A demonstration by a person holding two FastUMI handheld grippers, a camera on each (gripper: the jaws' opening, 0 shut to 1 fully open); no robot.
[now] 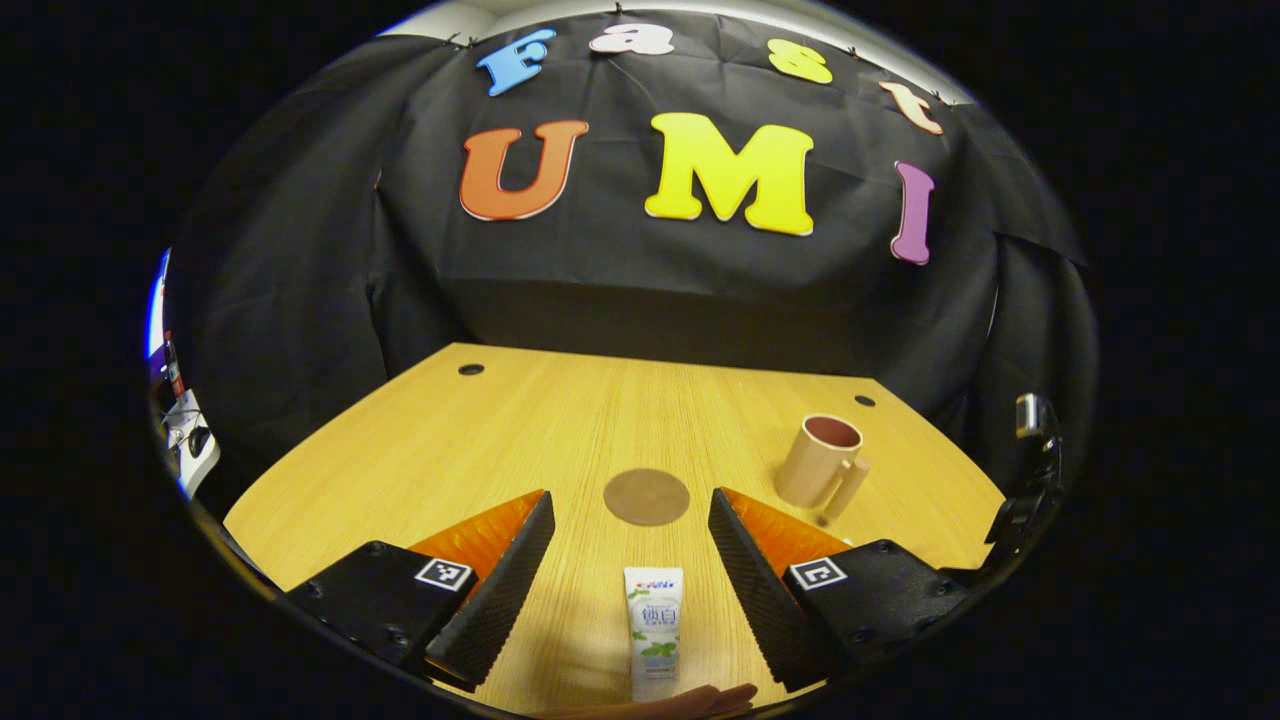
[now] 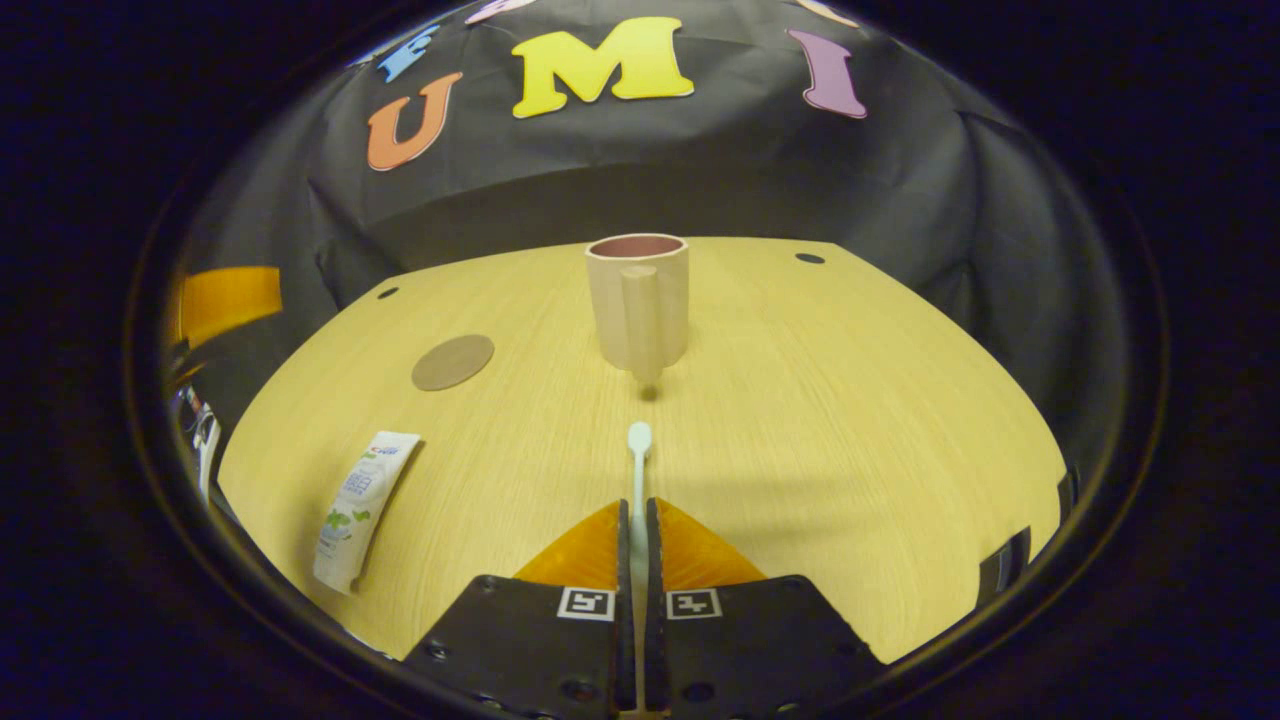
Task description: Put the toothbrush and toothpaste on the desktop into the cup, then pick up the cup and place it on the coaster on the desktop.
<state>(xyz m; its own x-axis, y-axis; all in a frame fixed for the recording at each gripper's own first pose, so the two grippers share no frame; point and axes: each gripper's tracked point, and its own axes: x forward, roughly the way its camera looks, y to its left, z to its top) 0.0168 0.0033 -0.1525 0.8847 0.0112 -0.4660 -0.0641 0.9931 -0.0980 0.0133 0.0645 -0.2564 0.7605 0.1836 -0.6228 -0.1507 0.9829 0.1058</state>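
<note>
In the left gripper view, the left gripper (image 1: 632, 535) hangs over the wooden table (image 1: 520, 420) with its jaws spread wide. The toothpaste tube (image 1: 653, 630) lies flat on the table in the gap between them, nearer the camera than the fingertips and touching neither finger (its near end runs out of sight at the bottom edge). Just beyond the fingertips, in line with the gap, sits the round brown coaster (image 1: 646, 497). Farther right stands the beige cup (image 1: 822, 462), upright, its handle turned toward the camera, well apart from the coaster.

In the right gripper view, the toothpaste tube (image 2: 362, 505) lies at the far left of the table (image 2: 850, 420), well clear of the right gripper (image 2: 636, 520). The coaster (image 2: 453, 362) is beyond it, up and to the right. At the centre, the right gripper's jaws are closed on the white toothbrush (image 2: 638, 465), both fingers pressing its handle; the head sticks out forward past the fingertips (pointing at the cup). The cup (image 2: 638, 305) stands upright straight ahead, handle facing the gripper, apart from the brush head.
</note>
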